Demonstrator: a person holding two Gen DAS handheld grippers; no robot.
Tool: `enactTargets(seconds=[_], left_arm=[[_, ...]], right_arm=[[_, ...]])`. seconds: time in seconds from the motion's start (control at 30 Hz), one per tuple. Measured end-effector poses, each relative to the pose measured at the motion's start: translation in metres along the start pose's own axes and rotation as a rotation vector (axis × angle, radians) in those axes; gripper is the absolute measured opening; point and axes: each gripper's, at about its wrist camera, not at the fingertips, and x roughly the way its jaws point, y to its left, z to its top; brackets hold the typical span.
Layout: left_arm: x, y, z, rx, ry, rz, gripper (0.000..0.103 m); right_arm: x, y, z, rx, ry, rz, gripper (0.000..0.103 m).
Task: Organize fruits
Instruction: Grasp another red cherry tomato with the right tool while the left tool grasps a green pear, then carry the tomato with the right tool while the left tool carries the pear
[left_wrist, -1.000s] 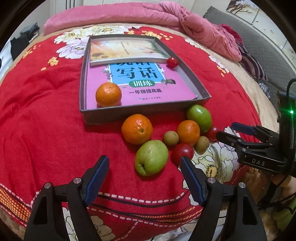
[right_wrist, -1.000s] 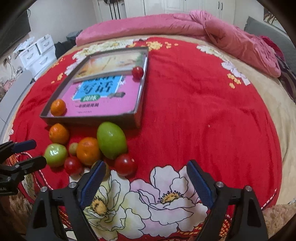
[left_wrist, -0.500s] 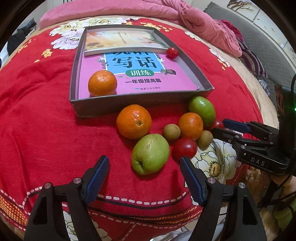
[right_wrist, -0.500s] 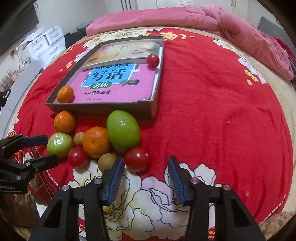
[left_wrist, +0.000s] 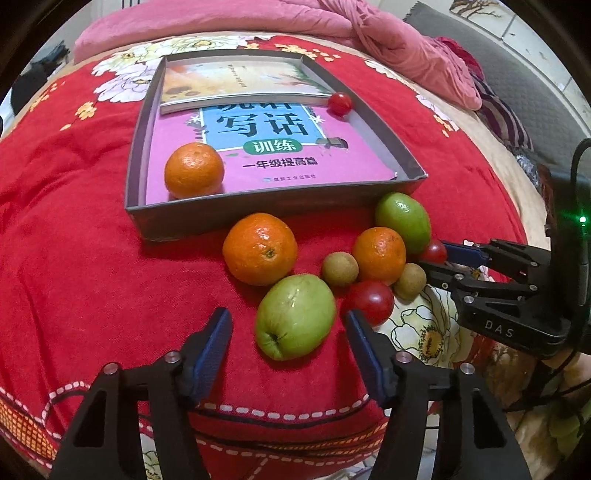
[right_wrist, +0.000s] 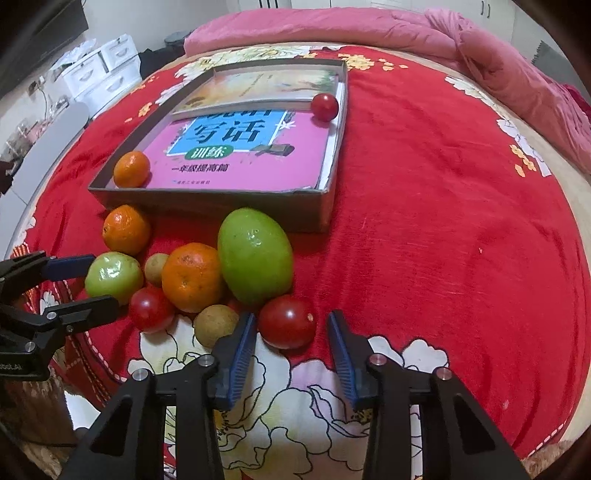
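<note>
A green apple (left_wrist: 295, 315) lies on the red bedspread between the closing jaws of my left gripper (left_wrist: 291, 334); a gap shows on each side of it. My right gripper (right_wrist: 290, 332) straddles a red tomato (right_wrist: 287, 321), jaws closing, the pads just short of its skin. Beside them lie an orange (left_wrist: 259, 248), a second orange (left_wrist: 379, 254), a large green fruit (right_wrist: 255, 254), another tomato (left_wrist: 369, 301) and two small brown fruits (left_wrist: 340, 268). The grey box (left_wrist: 258, 218) behind holds books, an orange (left_wrist: 194, 170) and a small tomato (left_wrist: 340, 103).
A pink quilt (left_wrist: 388, 48) is bunched along the far side of the bed. White drawers (right_wrist: 99, 70) stand off the bed's left side. The bedspread's hem and the bed's edge run just under both grippers.
Both grippers have narrowed. The right one sank toward the red tomato, which now sits between its pads. The left one closed in around the green apple.
</note>
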Motion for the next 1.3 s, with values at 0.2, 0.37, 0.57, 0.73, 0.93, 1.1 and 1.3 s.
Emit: enactTargets(seconds=[0.2, 0.37, 0.57, 0.73, 0.93, 1.1, 1.3], left_arm=[[0.007, -0.006, 0.003, 0.018, -0.008, 0.026, 0.052], [0.013, -0.009, 0.003, 0.035, -0.013, 0.055, 0.048], [0.011, -0.008, 0.003, 0.033, -0.014, 0.037, 0.045], [0.002, -0.002, 0.0, 0.005, -0.016, 0.01, 0.045], [-0.016, -0.007, -0.001, 0.014, -0.063, -0.005, 0.045], [-0.031, -0.013, 0.0, 0.031, -0.112, -0.004, 0.045], [-0.041, -0.012, 0.002, 0.031, -0.148, 0.004, 0.045]], right_arm=[[-0.002, -0.002, 0.001, 0.008, -0.009, -0.002, 0.031], [-0.006, -0.004, 0.001, 0.019, -0.022, 0.009, 0.031], [-0.012, -0.007, 0.0, 0.035, -0.042, 0.014, 0.031], [-0.016, -0.011, 0.001, 0.051, -0.063, 0.008, 0.031], [-0.026, -0.015, 0.003, 0.068, -0.108, 0.005, 0.031], [-0.035, -0.013, 0.006, 0.053, -0.157, -0.012, 0.031], [-0.045, -0.007, 0.009, 0.022, -0.214, -0.015, 0.031]])
